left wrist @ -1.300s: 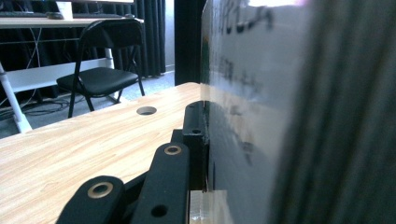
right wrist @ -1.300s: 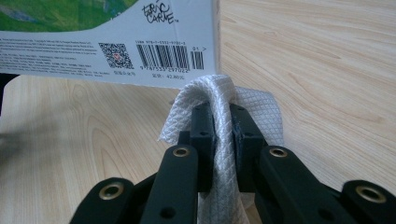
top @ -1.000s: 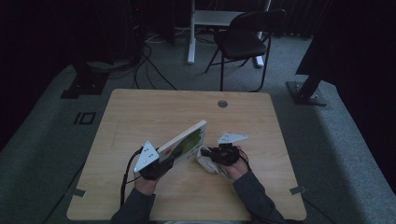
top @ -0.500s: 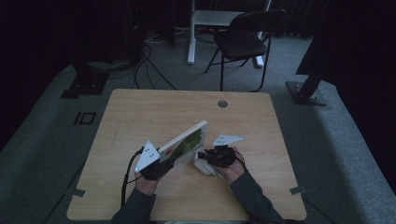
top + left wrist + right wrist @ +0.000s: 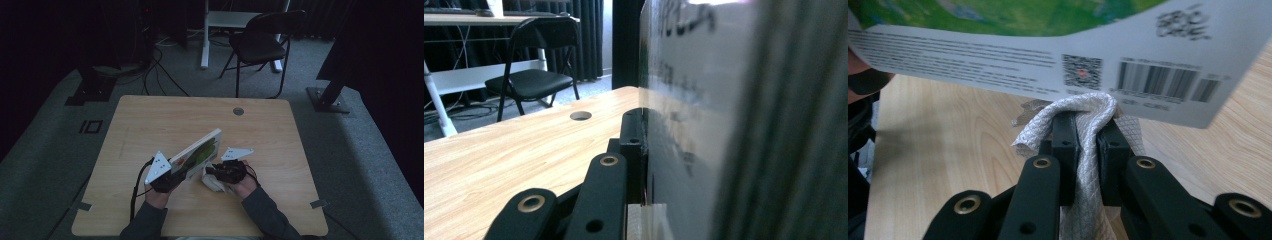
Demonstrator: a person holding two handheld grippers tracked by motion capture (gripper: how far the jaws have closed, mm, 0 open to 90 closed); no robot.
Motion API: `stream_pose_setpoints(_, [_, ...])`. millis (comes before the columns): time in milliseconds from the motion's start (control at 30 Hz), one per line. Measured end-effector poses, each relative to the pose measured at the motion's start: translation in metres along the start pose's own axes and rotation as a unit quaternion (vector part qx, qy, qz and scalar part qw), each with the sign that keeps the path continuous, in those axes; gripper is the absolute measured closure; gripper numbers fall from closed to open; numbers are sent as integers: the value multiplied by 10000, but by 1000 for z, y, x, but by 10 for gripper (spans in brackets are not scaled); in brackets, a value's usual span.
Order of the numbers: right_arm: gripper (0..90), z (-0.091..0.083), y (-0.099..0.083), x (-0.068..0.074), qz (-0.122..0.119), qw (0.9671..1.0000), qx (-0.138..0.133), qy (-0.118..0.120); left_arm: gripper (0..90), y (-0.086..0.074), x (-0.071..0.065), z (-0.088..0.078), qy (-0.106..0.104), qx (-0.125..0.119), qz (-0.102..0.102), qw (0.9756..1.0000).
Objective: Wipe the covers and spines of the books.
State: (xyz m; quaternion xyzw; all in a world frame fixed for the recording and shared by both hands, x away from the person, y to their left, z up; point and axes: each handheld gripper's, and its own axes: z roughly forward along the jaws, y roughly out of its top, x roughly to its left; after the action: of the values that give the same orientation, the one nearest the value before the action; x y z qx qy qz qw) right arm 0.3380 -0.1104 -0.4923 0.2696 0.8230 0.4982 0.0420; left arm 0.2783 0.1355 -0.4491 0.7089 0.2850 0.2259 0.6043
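Worktop point(image 5: 150, 125): pale wood, bare apart from the work near the person's edge; cable hole point(image 5: 238, 111) toward the far side, a black chair point(image 5: 260, 42) on the floor beyond

Book point(image 5: 196, 155): flat, glossy, green picture cover, held tilted with its far corner raised off the worktop. The right gripper view shows the white strip of the cover with barcode point(image 5: 1168, 82) and square code facing the cloth

Left gripper point(image 5: 165, 176): at the book's near left end. In the left gripper view one black finger point(image 5: 633, 135) lies flat against the white cover, so the fingers are pinching the book's edge

Right gripper point(image 5: 222, 172): just right of the book, low over the worktop. Fingers point(image 5: 1064, 145) pressed together on a fold of white quilted cloth point(image 5: 1083, 125); the fold bulges past the tips and touches the cover just below the barcode

Step in hand, as judged: wiping the book's cover with the cloth while the other hand steadies it

To do it well:
- keep the left pinch firm and the tilt constant, so the cover does not swing away under the wipe
- lead with the cloth bulge, not the hard tips; bare tips on a glossy cover could scratch
- light pressure, long strokes along the cover
- watch the fold: if it slips back between the fingers, re-grip before going on
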Motion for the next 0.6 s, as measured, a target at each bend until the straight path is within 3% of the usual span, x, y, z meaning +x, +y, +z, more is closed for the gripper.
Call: stream_pose_setpoints(600, [819,9,2,18,-266,9994,98,188,780,-4,1,3,67,31,-20,10000])
